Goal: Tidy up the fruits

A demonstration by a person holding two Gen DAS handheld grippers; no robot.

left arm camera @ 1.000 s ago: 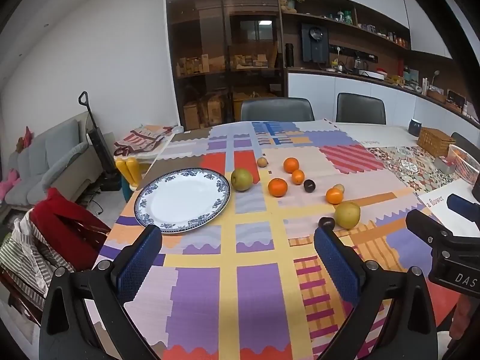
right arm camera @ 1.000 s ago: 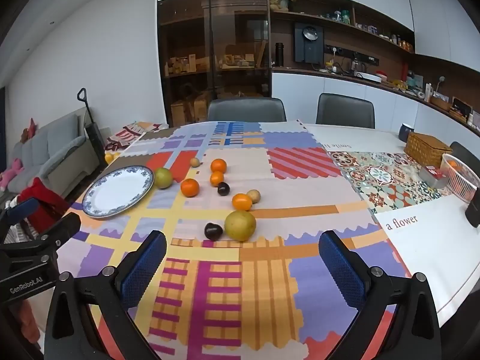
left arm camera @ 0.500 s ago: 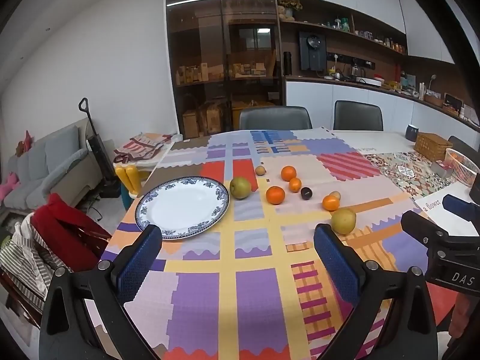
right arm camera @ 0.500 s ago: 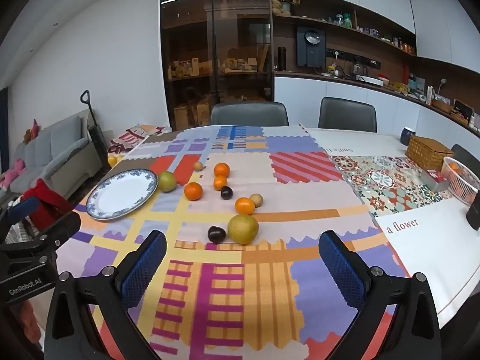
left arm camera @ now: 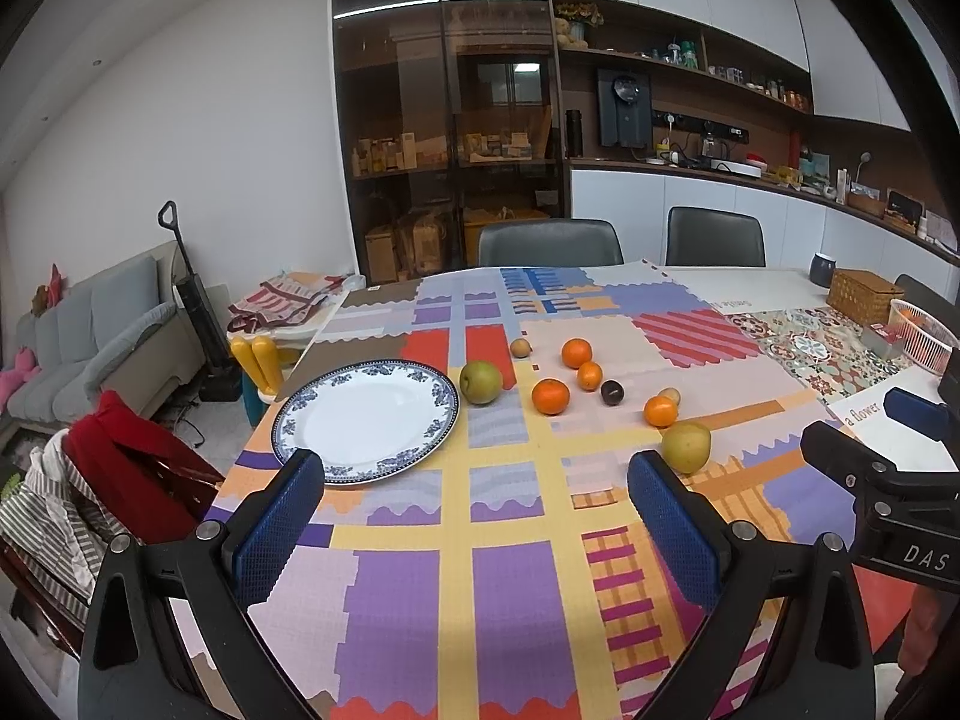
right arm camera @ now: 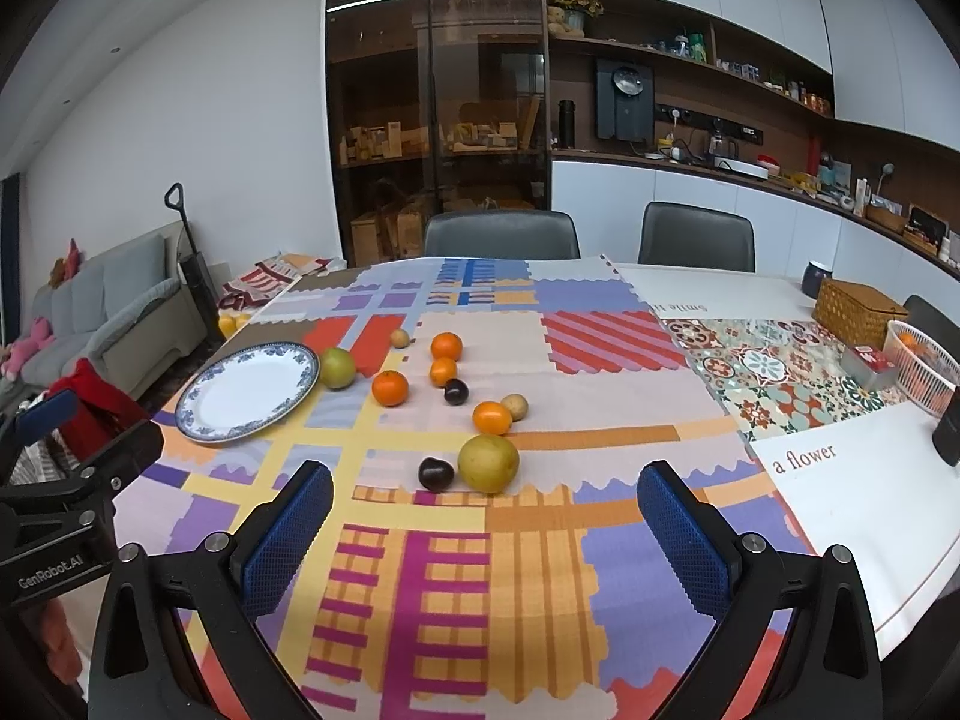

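Patchwork tablecloth (right arm camera: pixel 540 540) under scattered fruit, glass cabinet (right arm camera: pixel 438 120) behind.

loose fruits (right arm camera: pixel 487 462) beside empty plate (right arm camera: pixel 249 391)

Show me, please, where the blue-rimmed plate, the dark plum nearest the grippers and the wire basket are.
Blue-rimmed plate (left arm camera: pixel 360 414): left wrist view, bare white centre.
Dark plum (right arm camera: pixel 435 474): right wrist view, middle of its skin, beside the large yellow fruit.
Wire basket (right arm camera: pixel 921 369): right wrist view, near wall.
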